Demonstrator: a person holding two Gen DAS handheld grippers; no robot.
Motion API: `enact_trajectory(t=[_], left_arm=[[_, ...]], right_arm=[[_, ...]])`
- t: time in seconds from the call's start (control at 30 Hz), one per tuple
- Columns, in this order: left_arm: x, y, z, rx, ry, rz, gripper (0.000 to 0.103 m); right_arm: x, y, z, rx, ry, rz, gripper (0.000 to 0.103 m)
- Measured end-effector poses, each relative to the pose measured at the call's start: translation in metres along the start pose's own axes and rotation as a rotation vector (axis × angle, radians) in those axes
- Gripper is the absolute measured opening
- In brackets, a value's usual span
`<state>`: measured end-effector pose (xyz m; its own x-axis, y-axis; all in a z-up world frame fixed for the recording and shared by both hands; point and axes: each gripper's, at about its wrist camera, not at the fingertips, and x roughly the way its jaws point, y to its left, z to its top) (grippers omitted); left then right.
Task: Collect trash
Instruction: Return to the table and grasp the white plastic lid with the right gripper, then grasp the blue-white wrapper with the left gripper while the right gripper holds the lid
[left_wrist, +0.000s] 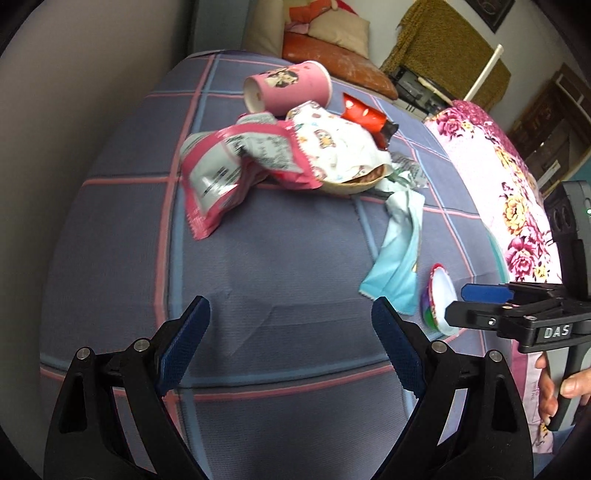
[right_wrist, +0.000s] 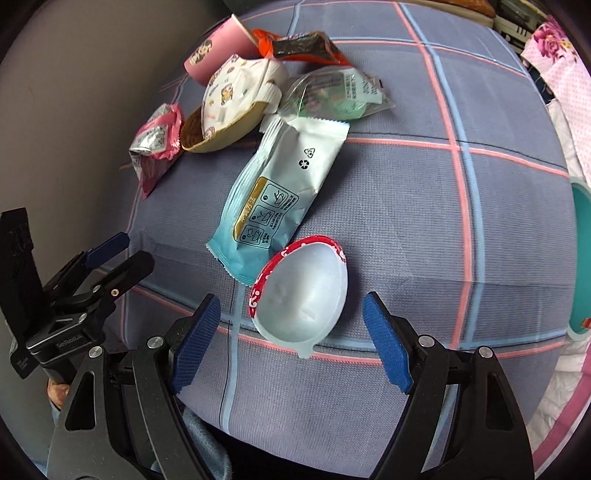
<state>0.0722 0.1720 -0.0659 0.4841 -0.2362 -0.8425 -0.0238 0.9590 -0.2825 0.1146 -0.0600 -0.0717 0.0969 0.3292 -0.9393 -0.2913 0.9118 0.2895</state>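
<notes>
Trash lies on a blue-grey plaid bed sheet (left_wrist: 280, 258). A pink paper cup (left_wrist: 291, 86) lies on its side at the far end, next to a red wrapper (left_wrist: 365, 114). In front of them are a pink-and-white wrapper (left_wrist: 221, 166), a shallow bowl (right_wrist: 221, 140) with printed white paper in it, and a clear greenish bag (right_wrist: 332, 92). A light-blue wrapper (right_wrist: 277, 192) lies nearer. A white egg-shaped plastic shell (right_wrist: 306, 295) with a red rim sits between the open fingers of my right gripper (right_wrist: 291, 310), untouched by the pads. My left gripper (left_wrist: 290, 314) hangs open over bare sheet.
A floral pink blanket (left_wrist: 498, 177) covers the bed's right side. A teal container rim (right_wrist: 580, 258) shows at the right edge. Cushions (left_wrist: 332, 33) and cluttered furniture stand beyond the bed. A pale wall (left_wrist: 74, 129) runs along the left. A hand (left_wrist: 569, 387) holds the right gripper's handle.
</notes>
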Motion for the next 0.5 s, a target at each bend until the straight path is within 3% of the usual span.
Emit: enact_trajectory(t=[0.17,0.23,0.5], left_arm=[[0.0,0.009,-0.004,-0.015,0.004,-0.001,0.09],[0.0,0.011,-0.004,-0.022,0.006,-0.004,0.09],[0.008,-0.005,0.001,0.008,0.024,-0.027,0.09]], right_arm=[[0.011,0.006,0.001,-0.009,0.006,-0.031,0.074],[0.013,0.007,0.001,-0.029,0.001,-0.054,0.057],[-0.01,-0.015,0.007,-0.009,-0.062,-0.064,0.056]])
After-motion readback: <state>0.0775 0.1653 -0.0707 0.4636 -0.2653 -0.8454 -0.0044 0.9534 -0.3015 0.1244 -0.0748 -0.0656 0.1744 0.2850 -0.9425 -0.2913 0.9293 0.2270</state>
